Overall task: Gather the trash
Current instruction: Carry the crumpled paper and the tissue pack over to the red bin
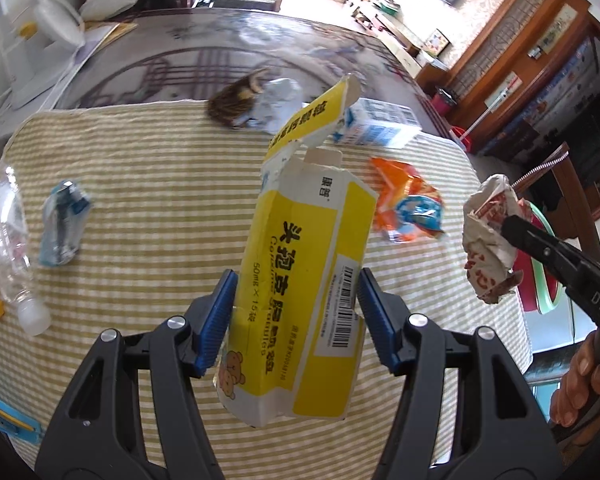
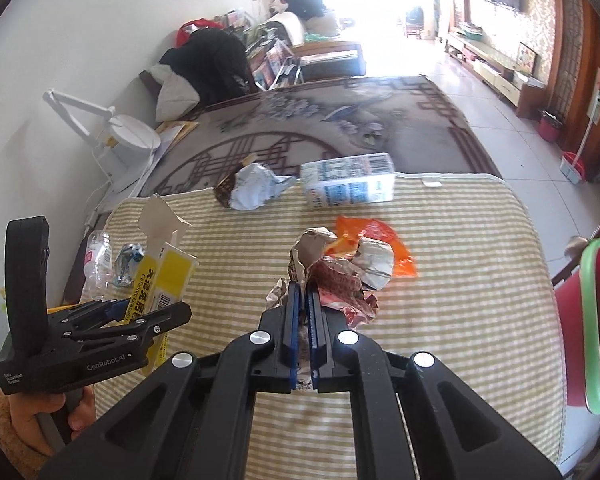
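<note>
The left gripper (image 1: 296,304) clamped a yellow-and-white cardboard medicine box (image 1: 300,272); the right gripper (image 2: 305,308) pinched crumpled red-printed paper (image 2: 336,276) above the striped tablecloth (image 2: 460,280).

The yellow box (image 1: 300,280) is thin cardboard, smooth and a bit shiny, with torn flaps. The left claw (image 1: 296,316) is matt black plastic with ridged blue pads (image 1: 216,320) and shiny metal pins. The right claw (image 2: 303,320) looks the same, and the wrapper (image 2: 340,276) in it is crumpled paper. The cloth (image 1: 140,168) is soft, woven and striped. The bottle (image 1: 4,232) is clear plastic. The orange bag (image 1: 404,200) is glossy and crinkly.
</note>
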`<action>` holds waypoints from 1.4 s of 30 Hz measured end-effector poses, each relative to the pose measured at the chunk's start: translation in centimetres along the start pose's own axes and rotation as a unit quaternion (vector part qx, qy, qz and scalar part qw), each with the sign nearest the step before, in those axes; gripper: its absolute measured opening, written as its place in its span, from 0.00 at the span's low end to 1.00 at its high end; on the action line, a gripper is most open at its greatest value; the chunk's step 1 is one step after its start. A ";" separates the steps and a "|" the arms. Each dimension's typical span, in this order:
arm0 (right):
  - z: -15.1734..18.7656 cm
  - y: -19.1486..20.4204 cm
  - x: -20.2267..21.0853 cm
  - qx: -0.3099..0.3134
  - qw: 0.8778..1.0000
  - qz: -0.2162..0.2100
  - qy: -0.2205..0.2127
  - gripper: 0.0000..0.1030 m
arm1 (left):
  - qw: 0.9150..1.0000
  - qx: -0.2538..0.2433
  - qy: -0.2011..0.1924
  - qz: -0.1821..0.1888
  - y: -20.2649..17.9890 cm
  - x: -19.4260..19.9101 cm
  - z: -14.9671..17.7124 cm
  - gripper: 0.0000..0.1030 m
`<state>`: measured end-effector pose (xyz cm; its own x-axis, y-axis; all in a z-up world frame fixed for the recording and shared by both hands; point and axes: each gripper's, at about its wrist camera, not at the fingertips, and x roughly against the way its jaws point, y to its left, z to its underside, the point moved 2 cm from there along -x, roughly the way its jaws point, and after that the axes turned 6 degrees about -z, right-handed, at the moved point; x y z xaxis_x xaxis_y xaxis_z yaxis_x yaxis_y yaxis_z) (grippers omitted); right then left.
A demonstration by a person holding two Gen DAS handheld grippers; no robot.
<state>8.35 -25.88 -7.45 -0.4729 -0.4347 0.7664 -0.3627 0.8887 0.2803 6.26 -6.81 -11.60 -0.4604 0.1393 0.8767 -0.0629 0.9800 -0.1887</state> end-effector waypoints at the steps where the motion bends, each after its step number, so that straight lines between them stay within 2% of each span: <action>1: 0.1 -0.5 0.2 -0.005 1.000 0.001 -0.001 0.04 | 1.000 -0.002 0.001 0.000 -0.5 -0.1 0.0 0.57; 18: 0.9 -6.4 2.0 -0.031 0.999 -0.011 -0.001 0.06 | 1.000 -0.013 0.001 -0.017 -5.9 -0.7 -0.6 0.57; 31: 0.3 -7.8 2.2 0.001 0.999 -0.037 0.012 0.06 | 0.999 0.019 -0.006 -0.039 -7.6 -0.5 -0.3 0.57; 42: 0.4 -11.1 4.1 0.002 0.999 -0.045 0.003 0.06 | 0.999 0.012 -0.006 -0.048 -12.2 -0.8 -0.4 0.57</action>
<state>10.15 -37.57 -7.66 -0.4323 -0.5125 0.7419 -0.4078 0.8450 0.3460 7.73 -18.82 -9.87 -0.4625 0.0423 0.8856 -0.1279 0.9852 -0.1139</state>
